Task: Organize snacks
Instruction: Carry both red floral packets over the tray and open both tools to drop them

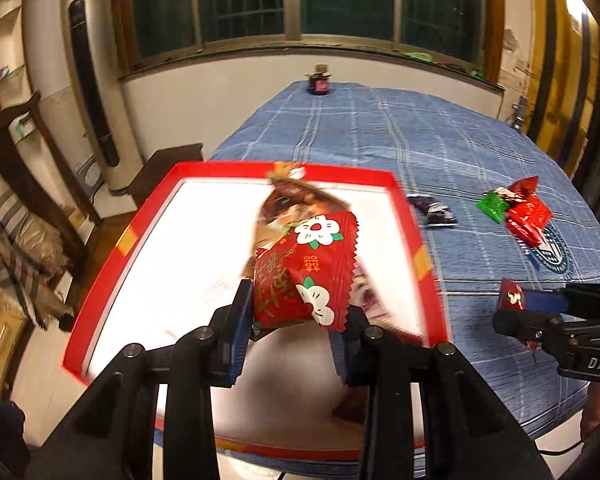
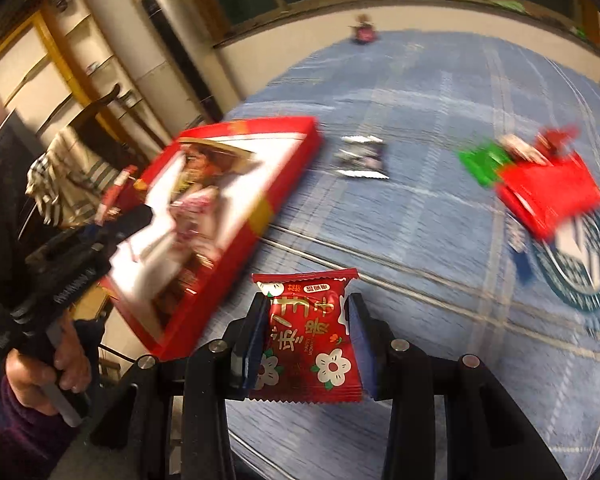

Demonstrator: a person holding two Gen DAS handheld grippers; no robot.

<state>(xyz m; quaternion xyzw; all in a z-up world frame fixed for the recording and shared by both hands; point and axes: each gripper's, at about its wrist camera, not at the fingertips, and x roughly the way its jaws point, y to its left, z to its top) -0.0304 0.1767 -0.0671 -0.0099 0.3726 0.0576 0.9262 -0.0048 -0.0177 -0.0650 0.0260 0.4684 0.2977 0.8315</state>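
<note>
A blue checked tablecloth (image 1: 420, 140) under dark windows (image 1: 300, 0) carries a red tray (image 1: 112, 248), each gripper (image 1: 292, 320) (image 2: 308, 344) clamped on a red flowered snack packet (image 1: 312, 272) (image 2: 312, 340) beside it

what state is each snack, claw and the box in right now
left claw: shut on red flower-print snack packet, above the box
right claw: shut on second red flower-print packet
red-rimmed shallow box: open, snacks inside
green and red wrapped sweets: loose on the blue cloth
</note>
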